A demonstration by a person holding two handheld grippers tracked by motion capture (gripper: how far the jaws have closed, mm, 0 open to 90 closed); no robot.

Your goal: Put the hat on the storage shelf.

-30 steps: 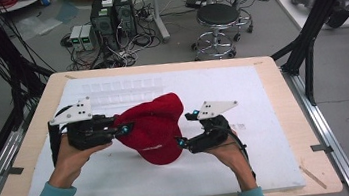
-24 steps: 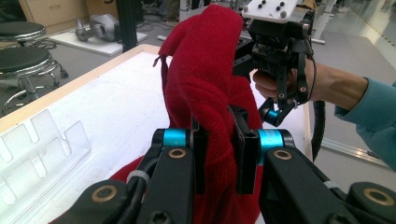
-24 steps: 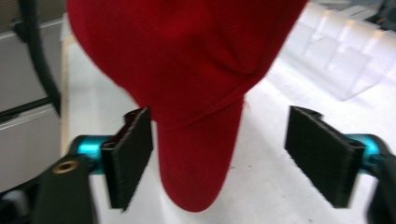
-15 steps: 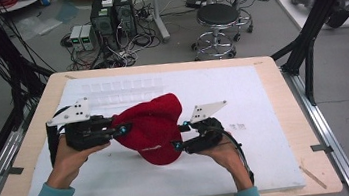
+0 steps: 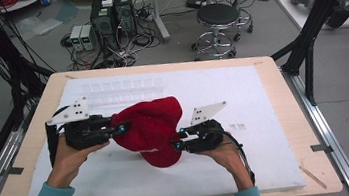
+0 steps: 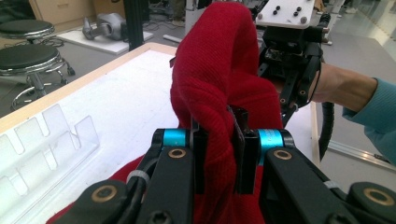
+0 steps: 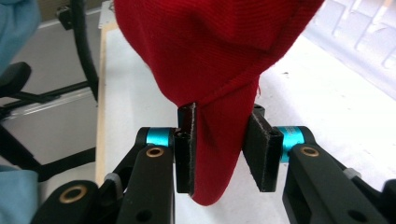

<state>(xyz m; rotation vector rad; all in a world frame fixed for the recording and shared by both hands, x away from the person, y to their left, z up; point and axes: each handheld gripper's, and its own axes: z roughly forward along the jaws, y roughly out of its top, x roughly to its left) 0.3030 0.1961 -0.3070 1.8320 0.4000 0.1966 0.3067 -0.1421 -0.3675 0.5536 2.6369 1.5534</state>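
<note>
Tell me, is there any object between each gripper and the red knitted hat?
No. The left gripper is already shut on a fold of the red knitted hat, and the right gripper has another fold directly between its jaws. Nothing visible separates either from the fabric.

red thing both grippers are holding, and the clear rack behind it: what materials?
Red cloth: looks like a ribbed knit, matte, likely wool or acrylic; fine ribs show, and it bunches softly where both grippers, left and right, pinch it.
Clear rack: seems rigid clear plastic, probably acrylic; glossy, see-through, with bright edges on the dividers.
</note>
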